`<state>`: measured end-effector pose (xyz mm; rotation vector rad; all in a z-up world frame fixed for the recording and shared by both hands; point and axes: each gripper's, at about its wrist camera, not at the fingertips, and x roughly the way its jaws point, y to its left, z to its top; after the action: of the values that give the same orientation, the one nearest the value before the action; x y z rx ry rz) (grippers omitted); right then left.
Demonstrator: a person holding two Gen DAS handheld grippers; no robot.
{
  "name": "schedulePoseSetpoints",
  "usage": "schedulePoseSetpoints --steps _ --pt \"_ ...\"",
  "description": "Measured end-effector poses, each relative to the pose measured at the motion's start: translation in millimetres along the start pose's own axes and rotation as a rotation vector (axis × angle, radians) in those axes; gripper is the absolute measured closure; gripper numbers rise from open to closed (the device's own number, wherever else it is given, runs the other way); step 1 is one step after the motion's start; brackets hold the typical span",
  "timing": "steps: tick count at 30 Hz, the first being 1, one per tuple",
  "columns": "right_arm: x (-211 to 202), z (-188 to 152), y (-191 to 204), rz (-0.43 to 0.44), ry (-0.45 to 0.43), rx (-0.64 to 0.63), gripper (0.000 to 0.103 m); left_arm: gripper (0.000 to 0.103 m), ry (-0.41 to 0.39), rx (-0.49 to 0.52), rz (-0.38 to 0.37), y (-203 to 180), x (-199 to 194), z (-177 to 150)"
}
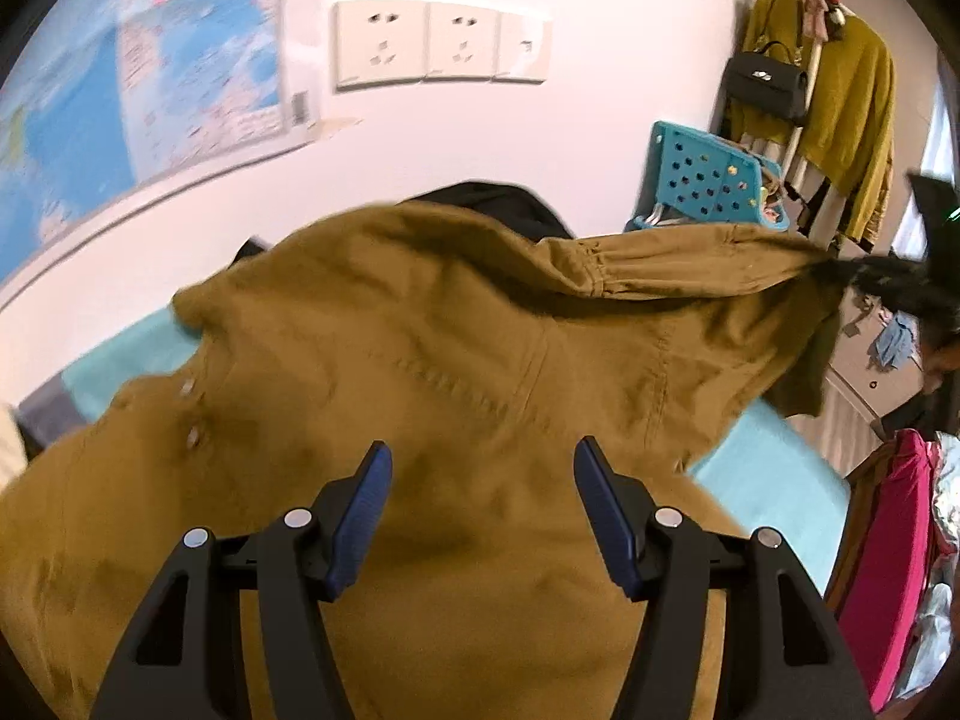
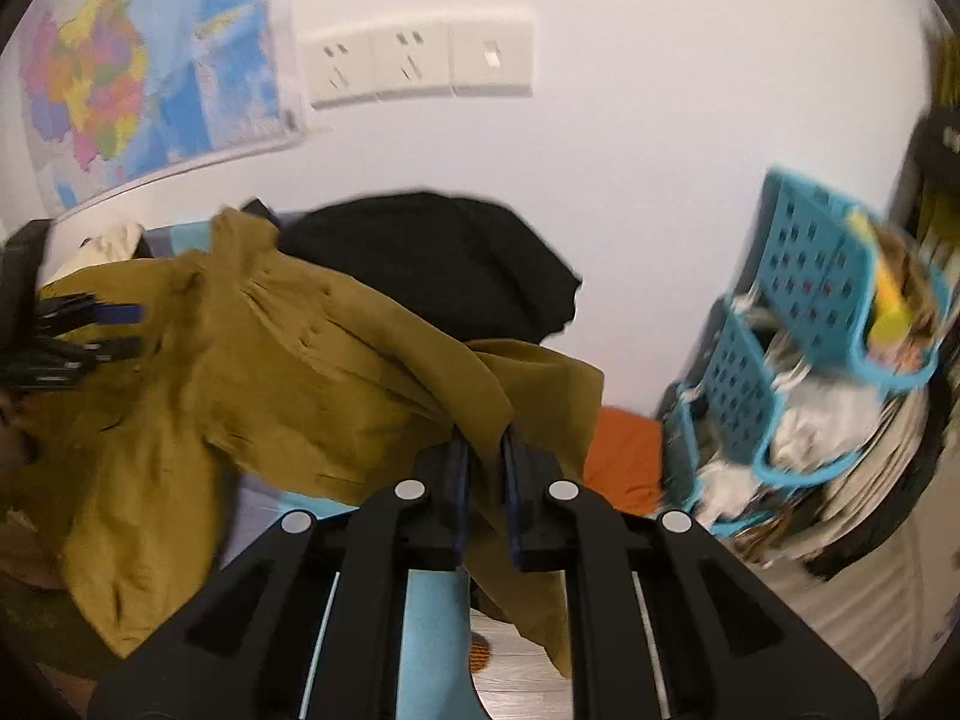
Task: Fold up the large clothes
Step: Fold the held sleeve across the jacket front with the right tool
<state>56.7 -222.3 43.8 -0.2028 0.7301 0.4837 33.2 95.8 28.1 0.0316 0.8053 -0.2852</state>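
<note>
We see a large mustard-brown cotton jacket (image 1: 456,360) spread across a bed with a light turquoise sheet (image 1: 774,480), its body lying mostly flat and one part of it, a sleeve or hem, lifted off the bed and drawn out to the right. A black garment (image 2: 444,258) lies bunched behind it against the white wall.

Our right gripper (image 2: 483,456) has its blue-padded jaws closed almost together on a fold of the jacket's edge, and the fabric hangs down from the pinch in a loose drape. In the left wrist view that gripper shows only as a dark blur at the far end of the stretched cloth. Our left gripper (image 1: 480,480) hovers over the jacket's middle with its jaws standing well apart and nothing between them.

We judge the jacket to be soft and limp but fairly heavy for cloth, with thick seams, snap buttons (image 1: 192,414) and a gathered band. It should sag and swing when lifted, not slip. The best holds look like the seamed edges: a cuff, shoulder seam or hem corner, where layers bunch thickly enough for the pads to bite.
</note>
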Motion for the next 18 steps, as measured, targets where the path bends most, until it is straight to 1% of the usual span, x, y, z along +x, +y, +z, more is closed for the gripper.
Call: schedulePoseSetpoints --steps 3,5,6,7,8,9,10,12,14,15,16,18 --pt "-30.1 19.2 25.6 0.043 0.014 -0.07 0.093 0.043 -0.001 0.044 -0.028 -16.4 17.5 19.0" --pt "-42.0 27.0 49.1 0.087 0.033 -0.118 0.093 0.044 0.024 0.072 -0.061 -30.6 38.8 33.1" --pt "-45.6 28.8 61.7 0.109 0.038 -0.145 0.093 0.046 0.034 0.079 -0.058 -34.8 48.2 39.3" --pt "-49.4 30.6 75.7 0.136 0.042 -0.173 0.093 0.051 0.041 0.082 -0.059 -38.0 56.9 45.9" --pt "-52.6 31.6 88.7 0.157 0.044 -0.198 0.093 0.054 0.049 0.073 -0.074 -39.2 64.8 53.9" --pt "-56.2 31.9 103.4 0.186 0.04 -0.231 0.093 0.057 0.05 0.032 -0.081 -36.3 70.6 64.6" --pt "-57.2 32.3 111.6 0.208 0.037 -0.24 0.093 0.061 0.033 -0.008 -0.095 -32.2 70.1 73.4" --pt "-58.5 30.8 132.6 0.252 0.041 -0.271 0.093 0.062 -0.03 -0.066 -0.133 -20.6 58.2 94.7" --pt "-56.4 32.8 153.2 0.347 0.033 -0.274 0.093 0.061 -0.066 -0.073 -0.163 -15.8 46.5 107.3" --pt "-52.6 35.9 163.0 0.397 0.027 -0.263 0.093 0.061 -0.087 -0.058 -0.173 -14.7 39.3 112.7" --pt "-46.1 39.9 170.7 0.445 0.018 -0.242 0.093 0.06 -0.102 -0.047 -0.168 -14.6 35.1 113.5" --pt "-31.7 45.8 184.7 0.531 0.005 -0.214 0.091 0.055 -0.111 -0.023 -0.104 -11.7 28.9 106.4"
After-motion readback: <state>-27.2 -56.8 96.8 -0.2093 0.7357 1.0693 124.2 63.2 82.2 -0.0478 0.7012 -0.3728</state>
